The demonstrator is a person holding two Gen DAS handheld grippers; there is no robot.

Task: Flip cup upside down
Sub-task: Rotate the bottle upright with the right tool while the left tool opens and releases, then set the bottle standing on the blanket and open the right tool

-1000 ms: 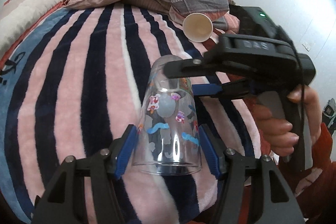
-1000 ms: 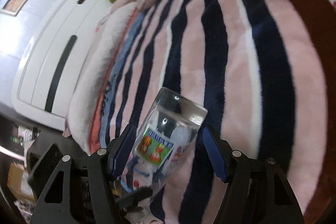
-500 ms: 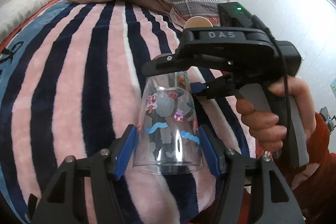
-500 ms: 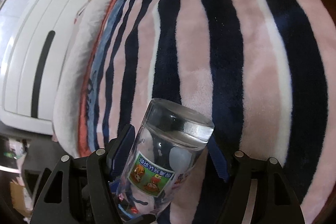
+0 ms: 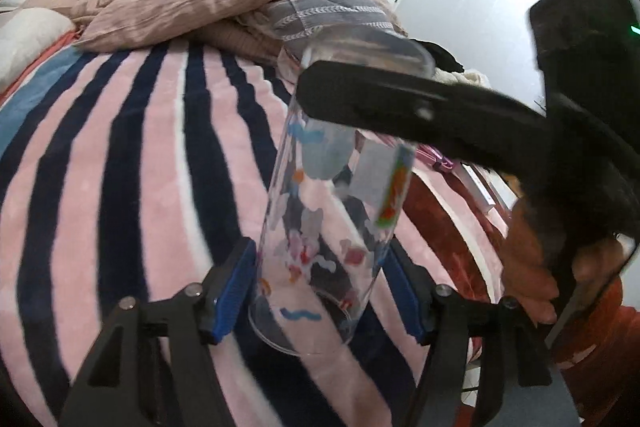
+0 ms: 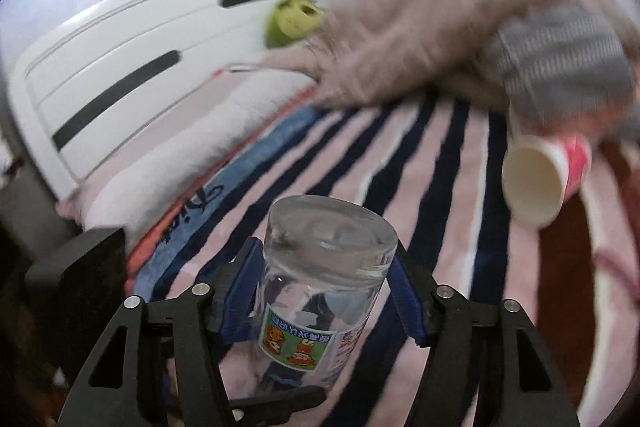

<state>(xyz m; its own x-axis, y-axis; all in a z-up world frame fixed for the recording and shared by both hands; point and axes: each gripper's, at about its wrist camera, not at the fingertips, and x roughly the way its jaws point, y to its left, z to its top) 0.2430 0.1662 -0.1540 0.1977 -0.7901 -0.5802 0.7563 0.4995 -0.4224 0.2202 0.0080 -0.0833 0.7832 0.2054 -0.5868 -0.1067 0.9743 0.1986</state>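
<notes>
Left wrist view showed us mid-flip, both left tongs point(image 5: 320, 291) and right tongs point(image 6: 326, 291) clamping the clear printed glass cup point(image 5: 328, 211) above the striped bed blanket point(image 5: 120, 167); next, one pair should release.

- Left hand-held gripper point(image 5: 320, 287): fingers reaching forward, blue pads point(image 5: 234, 291) flanking the lower part of the clear cup point(image 5: 320, 227); left pad touching or nearly touching the wall, right pad just beside it. Contact is hard to judge.
- Right hand-held gripper point(image 6: 326, 291): blue pads point(image 6: 240, 291) pressing both sides of the cup just under its thick base, which is pointing away from the camera.
- In the left wrist view, one black finger point(image 5: 400, 103) of the right hand-held gripper is crossing in front of the cup's upper end, blurred.
- Person's right hand point(image 5: 536, 267) is wrapping the right tool's handle at the right edge; fingers blurred.
</notes>
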